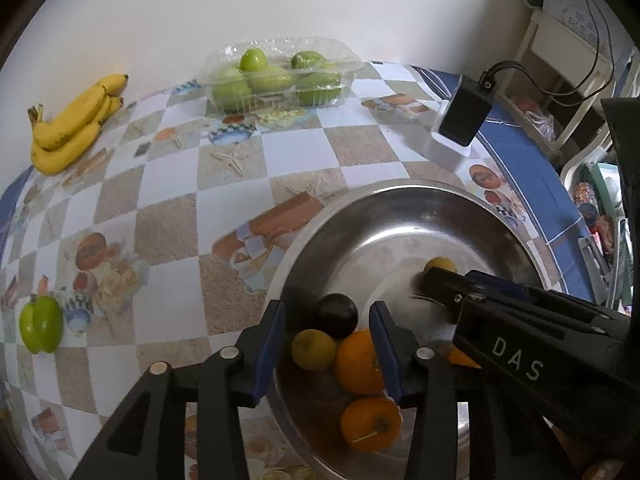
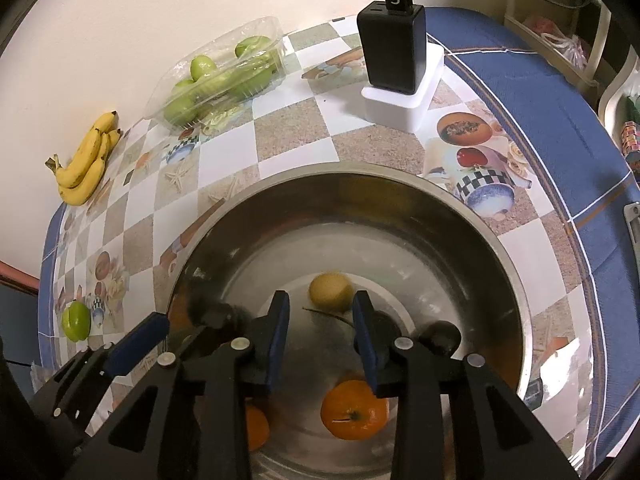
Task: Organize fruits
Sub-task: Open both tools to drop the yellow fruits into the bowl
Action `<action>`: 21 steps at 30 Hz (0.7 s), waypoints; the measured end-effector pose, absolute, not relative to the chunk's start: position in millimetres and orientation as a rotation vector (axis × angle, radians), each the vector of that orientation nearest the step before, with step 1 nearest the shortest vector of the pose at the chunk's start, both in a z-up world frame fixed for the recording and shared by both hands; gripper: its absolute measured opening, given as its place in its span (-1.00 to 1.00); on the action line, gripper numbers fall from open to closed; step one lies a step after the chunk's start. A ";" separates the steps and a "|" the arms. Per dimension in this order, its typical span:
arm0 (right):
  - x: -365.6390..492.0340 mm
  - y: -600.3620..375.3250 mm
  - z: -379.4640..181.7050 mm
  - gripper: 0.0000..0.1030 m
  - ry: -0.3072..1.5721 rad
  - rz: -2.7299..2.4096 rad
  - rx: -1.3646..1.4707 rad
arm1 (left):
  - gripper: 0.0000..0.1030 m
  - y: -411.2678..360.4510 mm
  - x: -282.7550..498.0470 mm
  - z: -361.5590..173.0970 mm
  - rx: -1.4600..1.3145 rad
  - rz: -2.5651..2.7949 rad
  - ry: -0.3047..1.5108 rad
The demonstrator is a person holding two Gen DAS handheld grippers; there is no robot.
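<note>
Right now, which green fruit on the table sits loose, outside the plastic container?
The single green apple near the table's edge, standing alone on the tablecloth. The other green apples are all packed inside the clear plastic clamshell by the wall.

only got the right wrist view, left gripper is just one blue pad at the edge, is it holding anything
Observer: No. The left gripper has its jaws apart over the steel bowl, with nothing pressed between them.
Operator: whats under it then
Observer: Three fruits bunched together: a dark round fruit, a yellow-green fruit and an orange.
Operator: any fruit left outside the bowl on its side
Observer: None that your view lacks.
</note>
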State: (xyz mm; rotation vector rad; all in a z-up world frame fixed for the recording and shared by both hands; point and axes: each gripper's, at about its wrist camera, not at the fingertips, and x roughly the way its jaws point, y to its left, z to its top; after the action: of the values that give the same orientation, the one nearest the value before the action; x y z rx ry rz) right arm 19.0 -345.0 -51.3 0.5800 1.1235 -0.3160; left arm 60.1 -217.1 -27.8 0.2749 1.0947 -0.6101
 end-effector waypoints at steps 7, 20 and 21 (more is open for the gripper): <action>15.2 -347.5 -35.4 -0.34 1.094 -0.329 0.565 | -0.06 -210.8 62.4 -12.1 0.255 -0.609 1.064; 12.3 -344.8 -27.4 -0.34 1.106 -0.335 0.538 | 0.11 -186.2 77.4 -8.0 0.204 -0.480 1.088; 12.6 -344.4 -28.0 -0.32 1.110 -0.335 0.534 | 0.15 -183.7 79.4 -8.9 0.206 -0.455 1.094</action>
State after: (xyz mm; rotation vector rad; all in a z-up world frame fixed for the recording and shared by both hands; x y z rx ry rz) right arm 12.6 -344.4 -28.0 0.5339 1.1095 -0.3348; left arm 79.4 -183.7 -8.9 0.2057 1.0936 -0.4551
